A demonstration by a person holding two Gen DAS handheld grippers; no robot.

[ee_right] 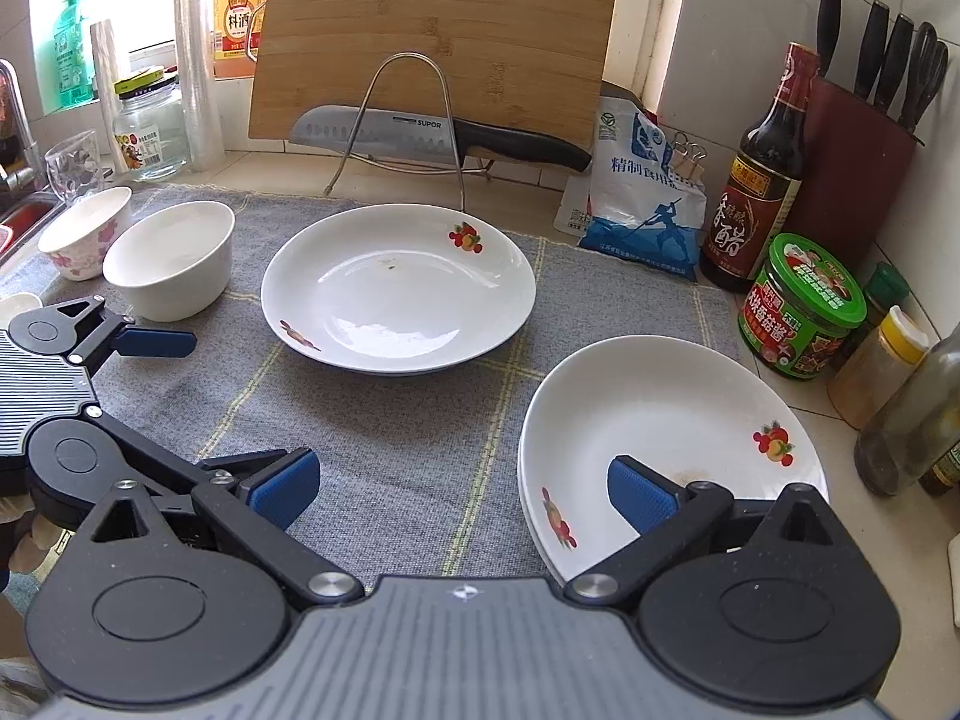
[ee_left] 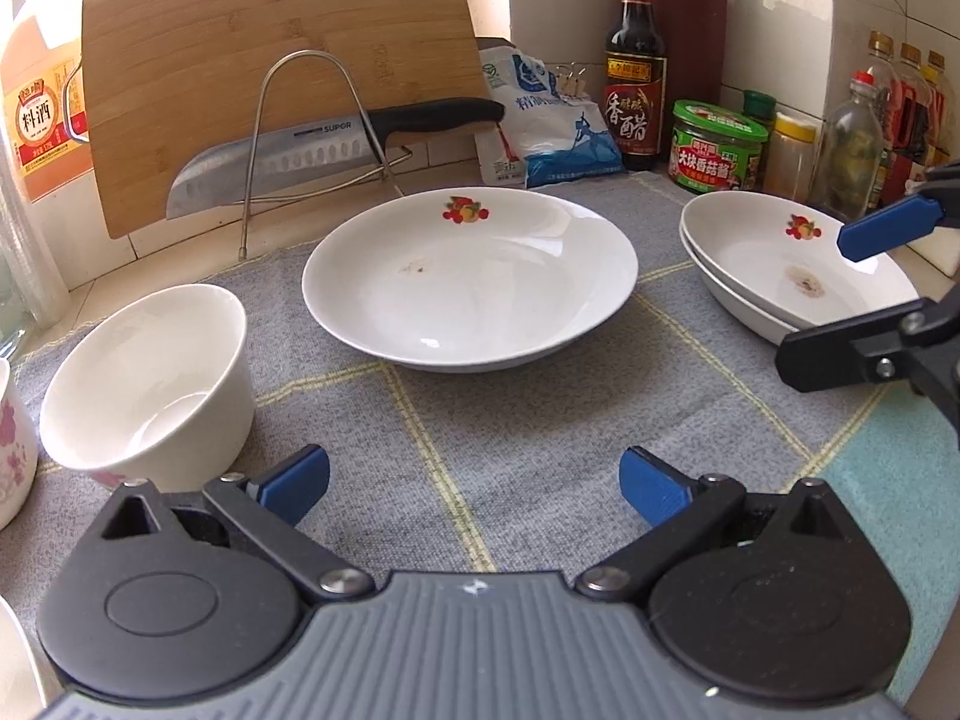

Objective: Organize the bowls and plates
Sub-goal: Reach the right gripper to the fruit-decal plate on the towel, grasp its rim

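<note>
Both units idle over the grey woven cloth (ee_right: 396,450) on the worktop, nothing grasped.

Left hand-held gripper (ee_left: 474,483): jaws spread wide, released. Ahead of it, centre, lone white plate (ee_left: 470,279), glazed, shallow, fruit decal on far rim, small brown speck inside. Just to its left, plain white bowl (ee_left: 150,384), deep, steep-sided. Beyond that, at the frame edge, floral bowl (ee_right: 87,234).

Right hand-held gripper (ee_right: 462,489): also released, jaws apart. Its right finger sits over the near rim of the plate stack (ee_right: 666,420); looks like two plates nested, count not certain from this angle. Contact w/ rim: cannot tell. Stain in top plate.

Risks:
- Glazed ceramic is slick; a pinch on a thin rim could slip, plate drops and chips.
- Stack lies near the jar (ee_right: 801,306) and glass bottle (ee_right: 912,420) to the right; a wide swing knocks them.
- Knife (ee_right: 432,135) rests in wire rack (ee_right: 402,120) beyond centre plate, blade exposed; overreach would snag it.
- Cloth may bunch if a plate is dragged.
</note>
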